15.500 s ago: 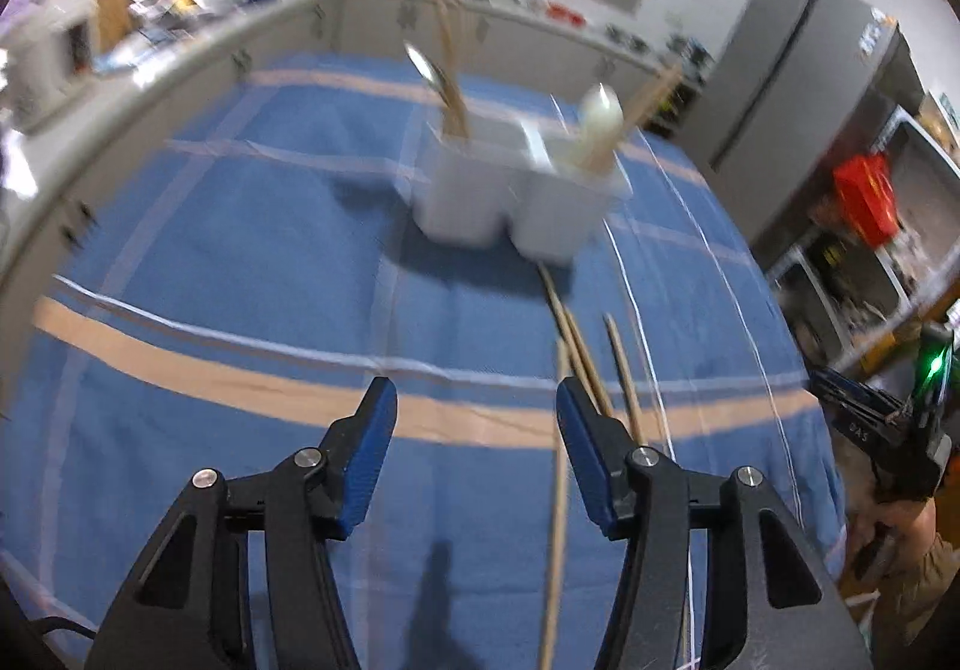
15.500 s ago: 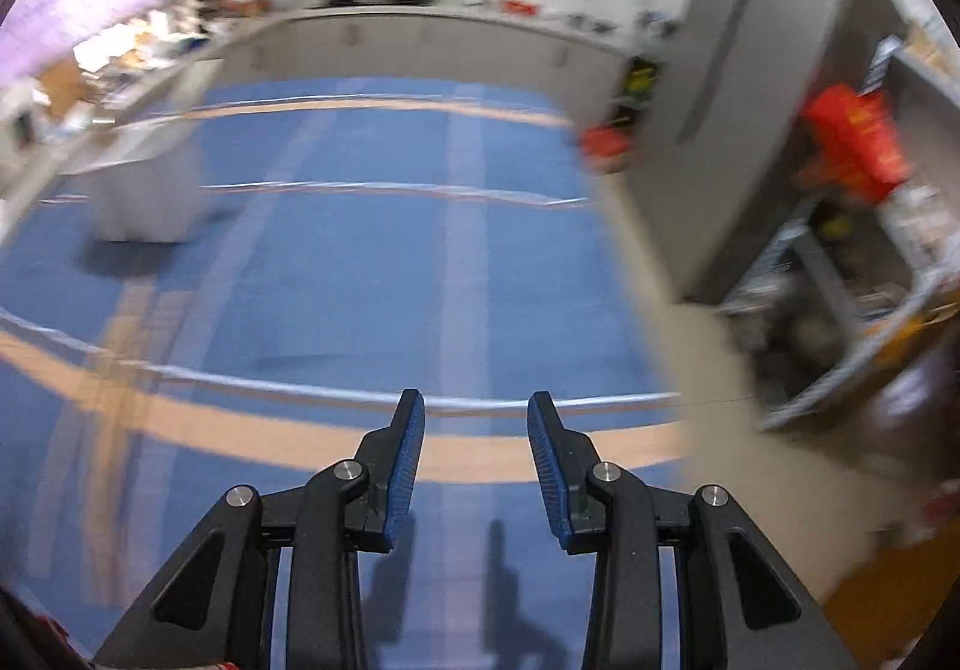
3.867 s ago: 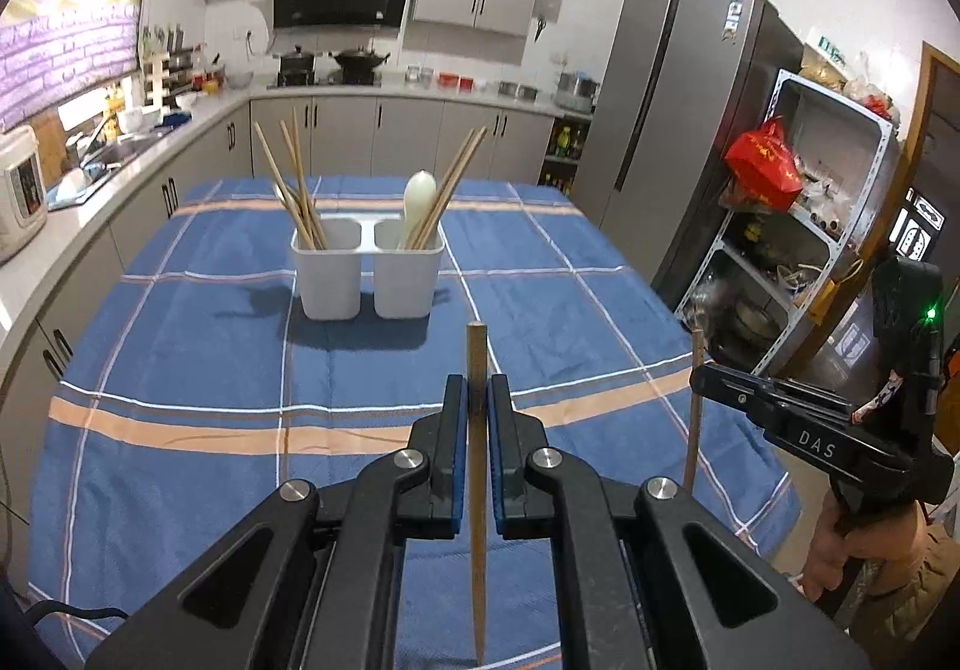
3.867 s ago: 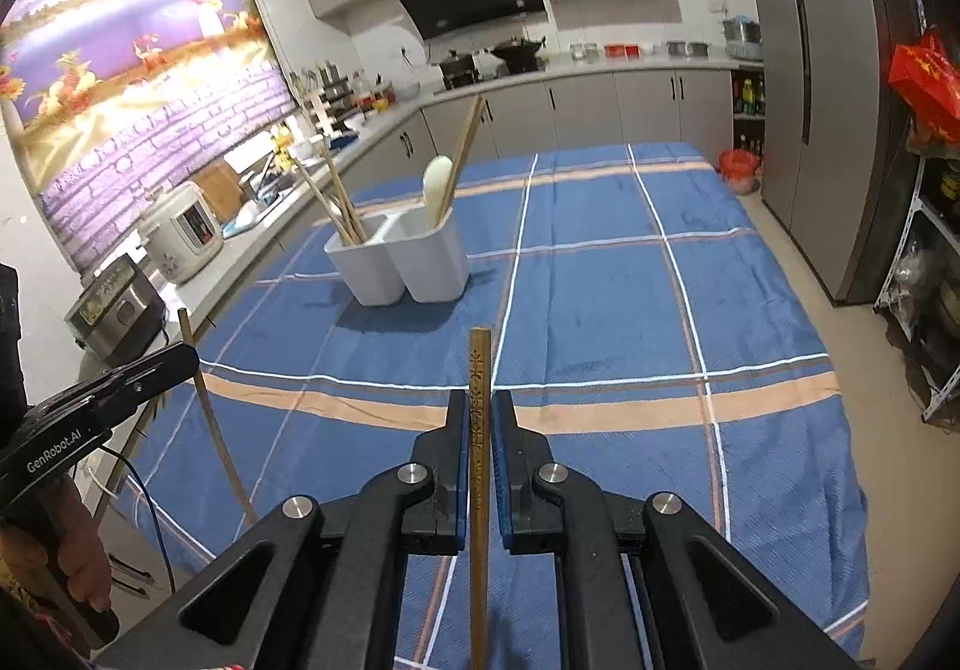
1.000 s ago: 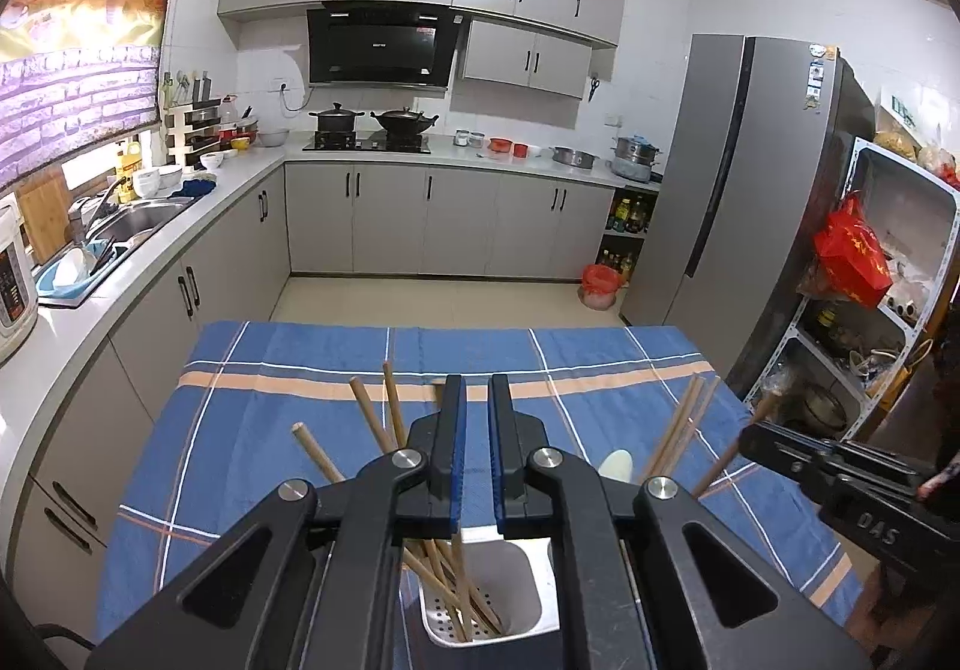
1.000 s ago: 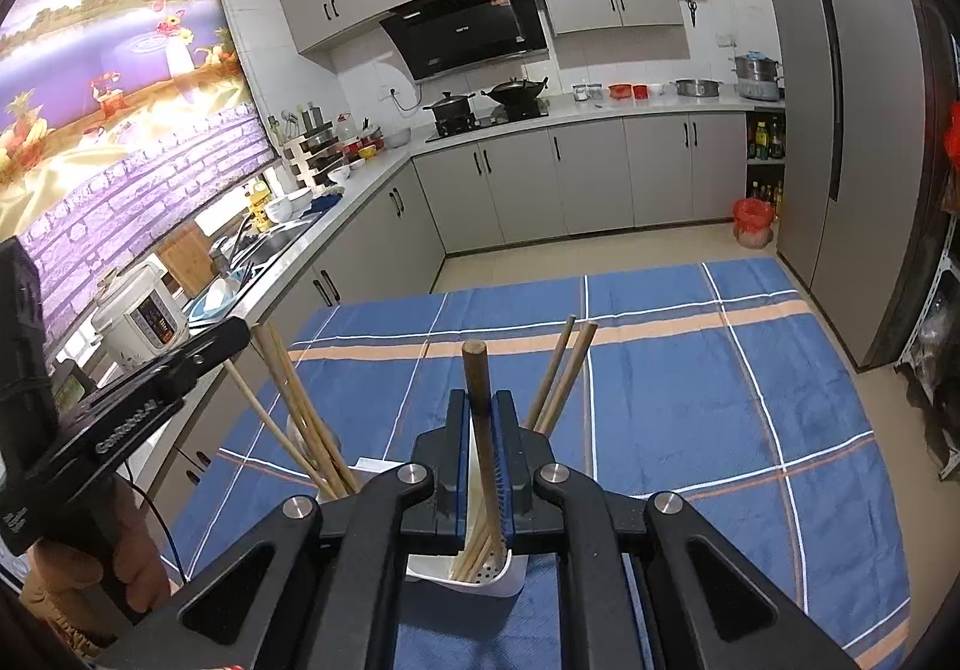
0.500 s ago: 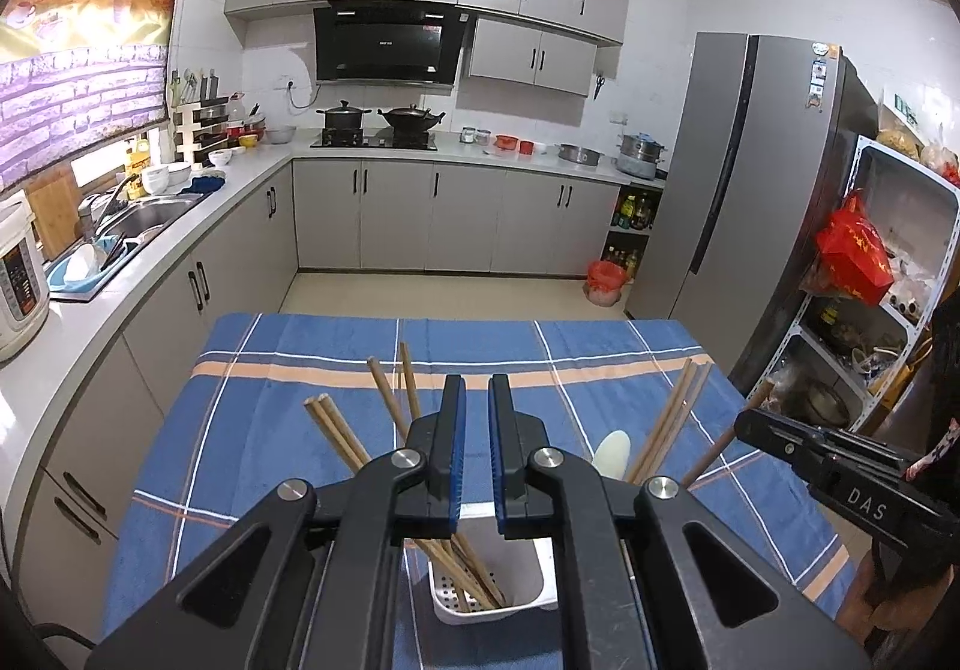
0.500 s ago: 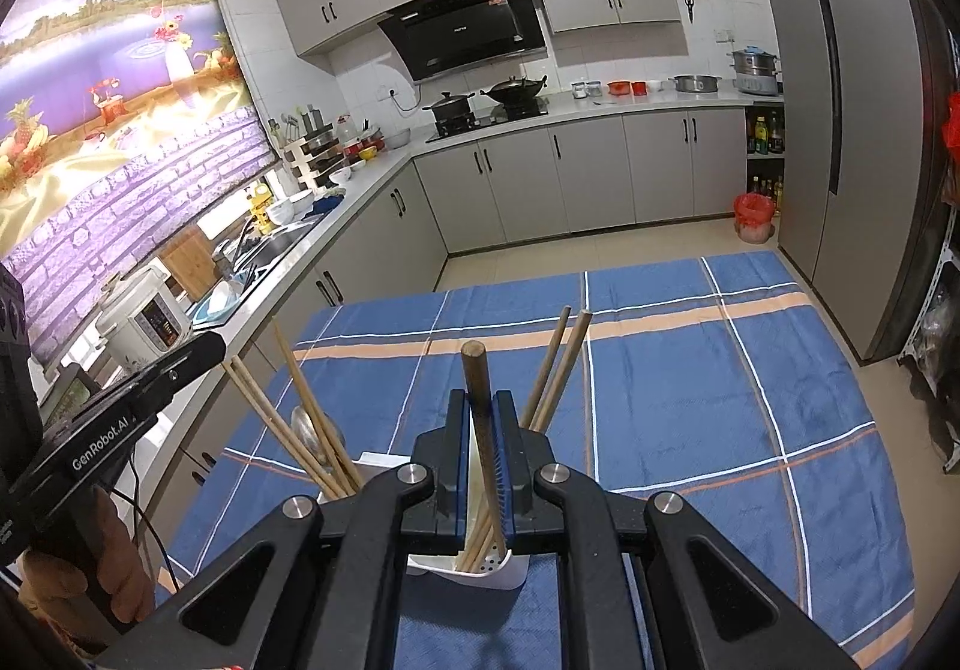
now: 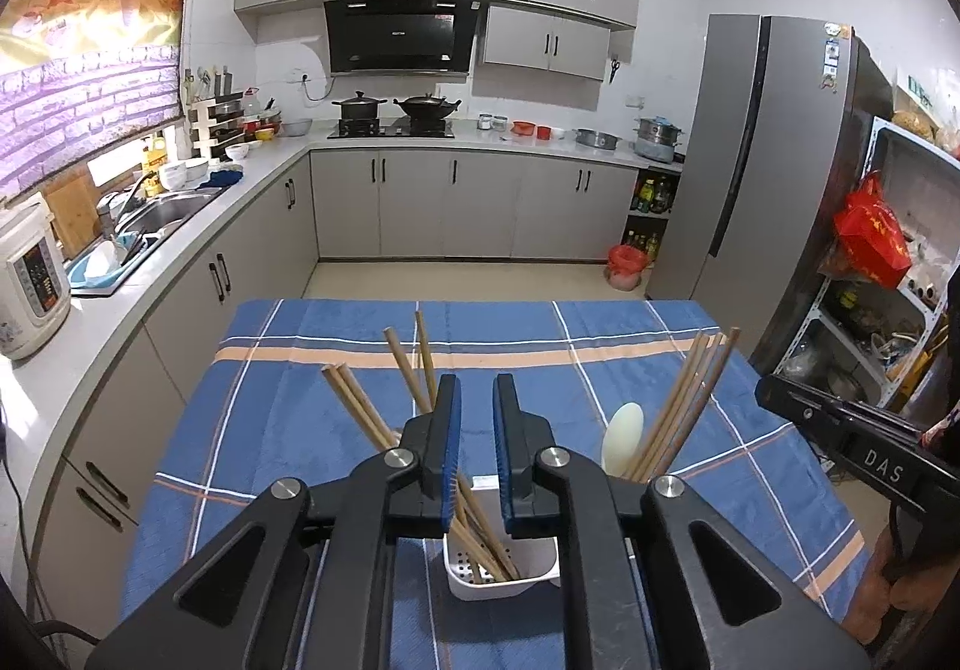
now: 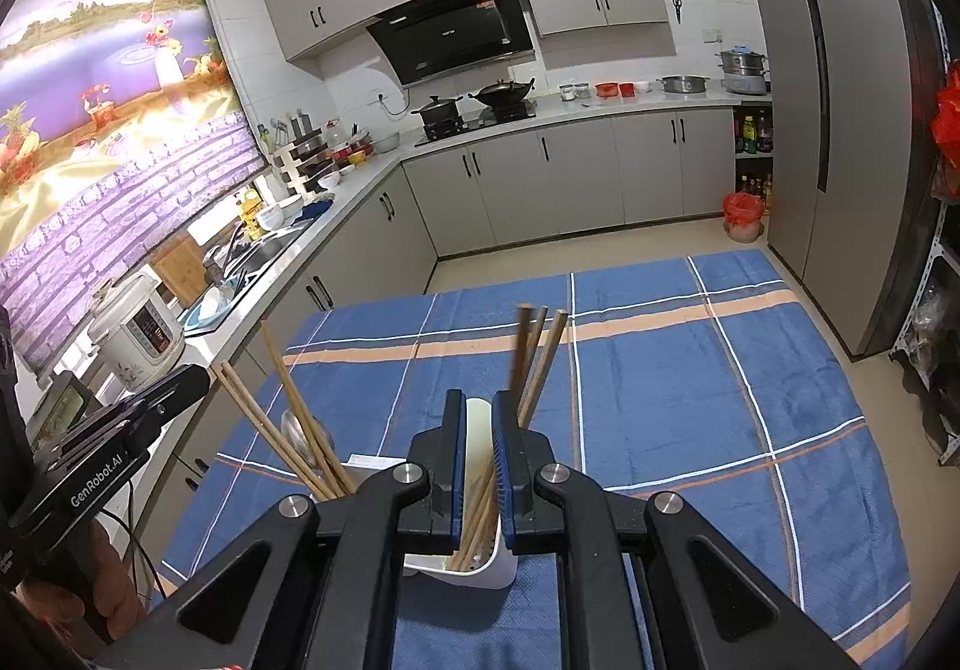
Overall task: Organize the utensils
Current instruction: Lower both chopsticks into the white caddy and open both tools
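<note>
Both grippers hover above a white plastic two-compartment utensil holder [image 9: 501, 580] standing on the surface, which is covered by a blue cloth with orange and white stripes [image 9: 600, 334].

Left gripper [image 9: 477, 430]: fingers slightly parted, narrow gap, nothing between them. Directly below it, the left compartment, perforated bottom visible, with wooden chopsticks [image 9: 366, 412] leaning out to the left and far side.

In the left wrist view the right compartment sits to the right, mostly hidden behind the gripper body; it holds a bundle of wooden chopsticks [image 9: 690, 400] leaning right and a white plastic spoon [image 9: 624, 430] just beside them. The other gripper's black body marked "DAS" shows at the right edge of this view.

Right gripper [image 10: 477, 430]: fingers also slightly parted, empty. Below it, the right compartment [image 10: 474, 568] with chopsticks [image 10: 534, 358] rising between and beyond the fingers; one of them is motion-blurred, so whether it touches a finger pad is unclear. The white spoon [image 10: 477, 412] stands in the gap behind the fingers.

To the left in this view, the left-compartment chopsticks [image 10: 282, 406] and what looks like a metal spoon [image 10: 297, 433] among them.

Far side: grey kitchen cabinets [image 9: 420, 208], grey fridge [image 9: 750, 160] at right.
</note>
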Action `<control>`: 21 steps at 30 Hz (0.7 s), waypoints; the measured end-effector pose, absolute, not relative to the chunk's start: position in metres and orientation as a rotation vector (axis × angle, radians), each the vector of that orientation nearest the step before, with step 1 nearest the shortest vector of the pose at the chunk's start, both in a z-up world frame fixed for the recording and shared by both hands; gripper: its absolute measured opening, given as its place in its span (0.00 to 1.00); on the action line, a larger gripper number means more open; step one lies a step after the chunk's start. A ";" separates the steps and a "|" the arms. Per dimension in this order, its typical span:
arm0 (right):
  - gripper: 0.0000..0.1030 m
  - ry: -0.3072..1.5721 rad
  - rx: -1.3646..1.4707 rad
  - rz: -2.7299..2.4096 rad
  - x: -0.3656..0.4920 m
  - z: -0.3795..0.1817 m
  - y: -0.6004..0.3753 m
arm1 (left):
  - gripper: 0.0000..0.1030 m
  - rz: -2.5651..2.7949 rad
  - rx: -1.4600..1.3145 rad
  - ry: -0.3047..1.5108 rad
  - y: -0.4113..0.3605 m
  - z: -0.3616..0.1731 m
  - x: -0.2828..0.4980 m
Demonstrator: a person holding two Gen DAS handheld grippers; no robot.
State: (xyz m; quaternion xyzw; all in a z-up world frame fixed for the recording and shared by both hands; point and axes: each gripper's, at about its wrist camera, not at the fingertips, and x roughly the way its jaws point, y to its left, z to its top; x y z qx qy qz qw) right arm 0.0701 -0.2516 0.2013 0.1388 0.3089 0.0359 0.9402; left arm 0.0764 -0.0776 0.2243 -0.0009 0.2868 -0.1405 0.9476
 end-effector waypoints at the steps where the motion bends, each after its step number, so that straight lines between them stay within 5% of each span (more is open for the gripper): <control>1: 0.10 0.630 0.283 0.074 0.070 0.201 -0.252 | 0.10 -0.280 0.003 0.585 -0.078 0.224 0.076; 15: 0.19 0.638 0.297 0.061 0.058 0.199 -0.260 | 0.14 -0.237 0.040 0.616 -0.086 0.217 0.068; 21: 0.33 0.638 0.287 0.054 0.045 0.198 -0.258 | 0.58 -0.195 0.026 0.598 -0.079 0.218 0.053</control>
